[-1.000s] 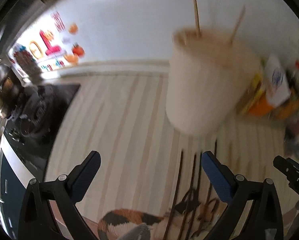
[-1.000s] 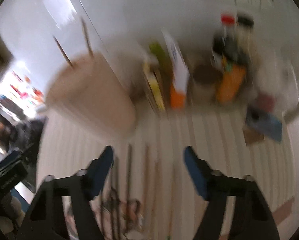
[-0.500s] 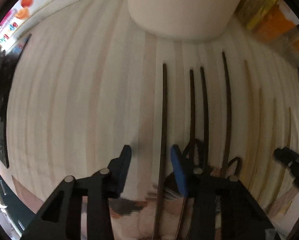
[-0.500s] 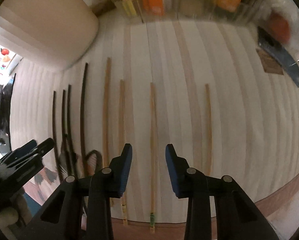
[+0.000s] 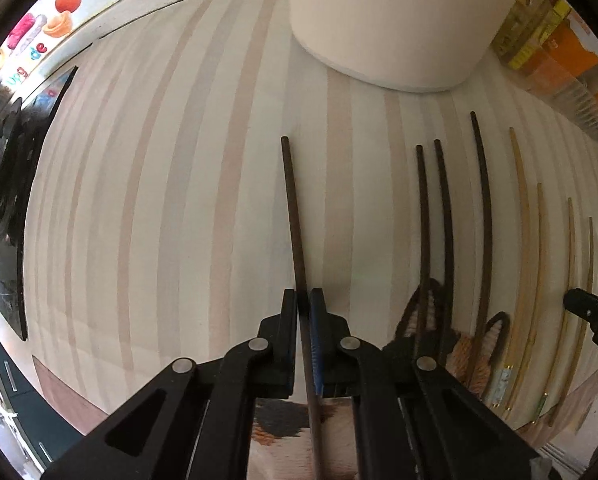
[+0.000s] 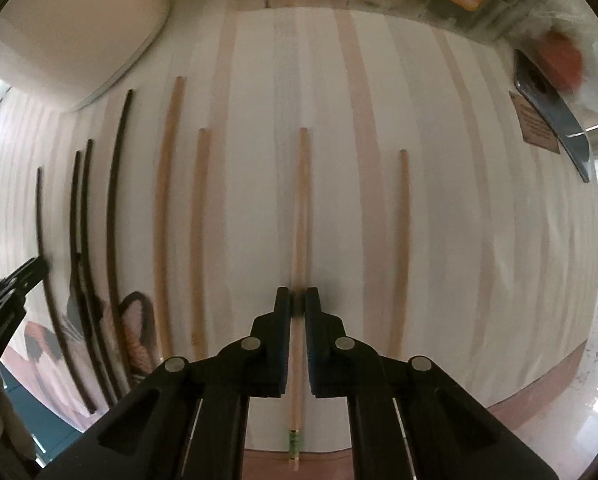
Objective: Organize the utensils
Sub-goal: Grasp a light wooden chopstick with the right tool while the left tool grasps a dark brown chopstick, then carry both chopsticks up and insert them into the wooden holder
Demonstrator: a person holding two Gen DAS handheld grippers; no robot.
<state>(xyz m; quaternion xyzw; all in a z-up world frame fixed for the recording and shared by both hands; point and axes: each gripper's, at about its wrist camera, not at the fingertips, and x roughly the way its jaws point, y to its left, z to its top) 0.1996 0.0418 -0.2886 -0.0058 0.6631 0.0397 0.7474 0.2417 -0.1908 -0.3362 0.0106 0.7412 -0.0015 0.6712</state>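
On the striped mat (image 5: 187, 184), near its front edge, both grippers had closed at once, each on a chopstick. The left gripper (image 5: 303, 300) clenched a dark chopstick (image 5: 293, 216) that lay apart, left of three other dark chopsticks (image 5: 443, 216). The right gripper (image 6: 297, 300) pinched a light wooden chopstick (image 6: 302, 200), with paler sticks lying on either side of it. Farther back stood a cream holder (image 5: 391, 24), touching the mat at the far edge and probably where the sticks belonged.

Both grips sat near the thick rear end, so each long thin tip would likely sag or swing when lifted. A round stick could also roll between the flat pads and slip out. Swung carelessly toward the holder, a drooping tip might strike its wall rather than clear the rim, or sweep neighbouring sticks out of line.
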